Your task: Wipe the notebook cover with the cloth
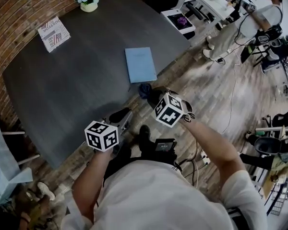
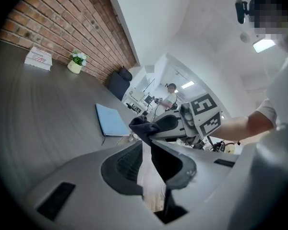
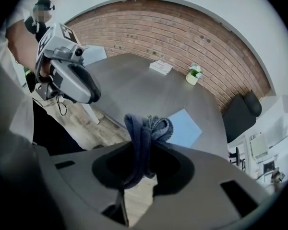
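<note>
A light blue notebook (image 1: 140,63) (image 2: 110,120) (image 3: 185,127) lies flat near the front edge of the dark grey table (image 1: 77,80). A dark blue cloth (image 1: 145,89) (image 3: 149,128) (image 2: 143,126) hangs bunched from my right gripper (image 1: 151,96) (image 3: 143,147), which is shut on it. That gripper hovers just off the table's edge, a little short of the notebook. My left gripper (image 1: 122,117) (image 2: 147,150) is lower and to the left, over the floor beside the table edge. Its jaws stand a narrow gap apart with nothing between them.
A small pot of white flowers (image 1: 89,0) and a printed booklet (image 1: 54,33) sit at the table's far side by the brick wall. A light chair (image 1: 5,162) stands at the left. Cables and equipment, with a person (image 1: 259,18), fill the wooden floor at the right.
</note>
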### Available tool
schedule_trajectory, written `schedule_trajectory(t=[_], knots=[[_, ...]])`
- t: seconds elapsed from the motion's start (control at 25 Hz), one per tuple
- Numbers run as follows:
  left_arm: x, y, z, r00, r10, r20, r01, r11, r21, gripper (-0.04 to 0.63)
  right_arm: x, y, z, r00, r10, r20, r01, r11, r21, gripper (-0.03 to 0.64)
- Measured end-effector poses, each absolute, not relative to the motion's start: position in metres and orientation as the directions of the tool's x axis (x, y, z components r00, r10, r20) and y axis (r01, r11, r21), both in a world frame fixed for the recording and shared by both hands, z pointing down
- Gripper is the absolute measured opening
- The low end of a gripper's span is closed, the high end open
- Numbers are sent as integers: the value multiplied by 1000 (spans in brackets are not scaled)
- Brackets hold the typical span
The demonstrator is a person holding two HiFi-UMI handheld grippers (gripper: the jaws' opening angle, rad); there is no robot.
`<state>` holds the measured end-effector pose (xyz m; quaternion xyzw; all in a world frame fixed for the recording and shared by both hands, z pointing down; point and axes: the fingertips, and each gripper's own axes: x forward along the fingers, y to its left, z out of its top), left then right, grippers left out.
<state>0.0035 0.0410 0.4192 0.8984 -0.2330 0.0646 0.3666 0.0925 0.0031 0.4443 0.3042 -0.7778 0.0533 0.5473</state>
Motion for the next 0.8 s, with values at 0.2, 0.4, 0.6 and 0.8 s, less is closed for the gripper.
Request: schedule_trajectory(t=[0.2, 0.4, 0.6, 0.8], knots=[[9, 24, 439, 862, -399, 314, -503, -591, 630, 73, 100, -35, 470, -168, -399, 901, -413, 859, 303, 107], [20, 0, 454, 833, -433, 344, -545, -542, 639, 93, 100, -78, 489, -143, -365, 920, -271, 909, 318, 107], [29, -21, 465, 804, -474, 358, -579, -491, 651, 94, 101, -120, 504, -118, -347, 930, -142, 933, 330, 107], [36, -37, 479, 773, -507, 380, -611, -437, 660, 94, 107, -165, 514, -92, -352, 931, -78, 935, 346, 107]])
